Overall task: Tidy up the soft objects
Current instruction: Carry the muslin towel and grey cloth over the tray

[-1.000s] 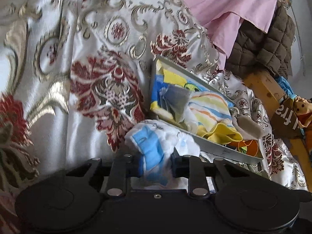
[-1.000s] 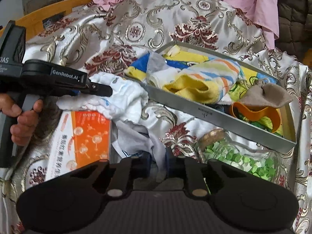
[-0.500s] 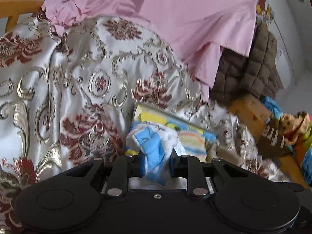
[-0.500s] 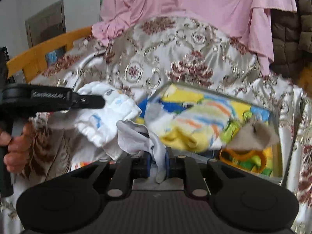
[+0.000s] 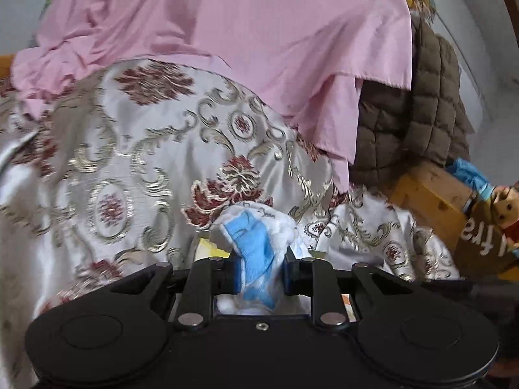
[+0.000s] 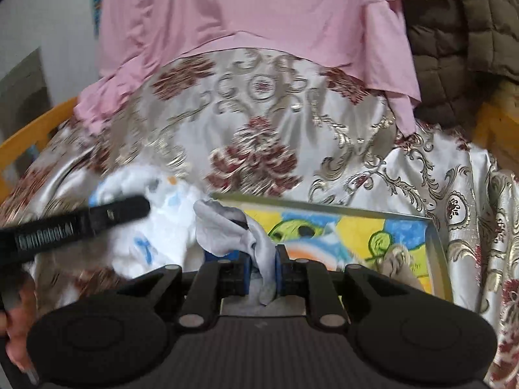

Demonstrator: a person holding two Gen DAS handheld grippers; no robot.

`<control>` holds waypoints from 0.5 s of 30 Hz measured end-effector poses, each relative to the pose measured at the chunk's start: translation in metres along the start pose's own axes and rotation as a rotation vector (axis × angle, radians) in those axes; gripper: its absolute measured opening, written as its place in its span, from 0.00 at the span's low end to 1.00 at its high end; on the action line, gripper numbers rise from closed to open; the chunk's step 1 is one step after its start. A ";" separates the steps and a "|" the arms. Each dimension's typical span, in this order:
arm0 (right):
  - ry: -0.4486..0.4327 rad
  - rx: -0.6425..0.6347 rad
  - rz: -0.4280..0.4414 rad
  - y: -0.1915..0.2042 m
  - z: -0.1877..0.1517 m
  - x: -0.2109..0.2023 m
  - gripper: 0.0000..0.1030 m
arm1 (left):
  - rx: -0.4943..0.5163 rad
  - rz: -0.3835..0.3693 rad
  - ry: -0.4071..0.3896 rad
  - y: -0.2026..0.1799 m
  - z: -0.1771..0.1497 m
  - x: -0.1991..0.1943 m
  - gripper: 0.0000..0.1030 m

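On the left, we are pinching a bunched white sock with a bright blue patch [image 5: 256, 246] in the left gripper [image 5: 259, 275], its jaws pressed onto the fabric so the limp bundle hangs clear of the shiny cream satin bedspread patterned in maroon and gold [image 5: 136, 168]; we are judging that this lets it be carried rather than dragged. Moving right, we are clamping a thin pale grey sock [image 6: 233, 233] in the right gripper [image 6: 262, 275], jaws nearly together because the cloth is so thin. Just beyond it, the shallow grey metal tray [image 6: 438, 249] is lying on the bedspread, holding colourful cloths, probably the destination. Only the right wrist view is showing this tray's interior and the left gripper from the side; the left view is showing only a sliver of it, but reveals a wooden bed frame [image 5: 431, 194].
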State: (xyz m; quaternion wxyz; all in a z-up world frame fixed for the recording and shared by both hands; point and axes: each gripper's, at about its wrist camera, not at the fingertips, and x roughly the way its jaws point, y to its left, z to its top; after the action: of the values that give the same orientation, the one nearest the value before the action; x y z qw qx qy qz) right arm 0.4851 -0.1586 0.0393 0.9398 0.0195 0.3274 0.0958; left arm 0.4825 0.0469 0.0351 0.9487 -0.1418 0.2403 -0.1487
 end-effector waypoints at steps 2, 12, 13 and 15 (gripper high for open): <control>0.000 0.046 -0.007 -0.009 0.006 0.016 0.16 | 0.002 -0.003 0.021 -0.002 0.000 0.021 0.23; 0.031 0.173 -0.041 -0.042 -0.011 0.059 0.16 | -0.039 -0.001 0.093 0.006 -0.014 0.070 0.24; 0.033 0.179 -0.044 -0.044 -0.012 0.061 0.17 | -0.049 -0.001 0.099 0.008 -0.015 0.072 0.25; 0.034 0.191 -0.045 -0.047 -0.015 0.063 0.18 | -0.048 0.015 0.114 0.010 -0.019 0.076 0.25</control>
State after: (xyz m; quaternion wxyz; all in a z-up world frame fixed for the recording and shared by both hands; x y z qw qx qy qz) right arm 0.5321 -0.1927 -0.0162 0.9299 0.1002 0.3513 0.0433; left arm 0.5388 0.0253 -0.0155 0.9309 -0.1542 0.2985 -0.1435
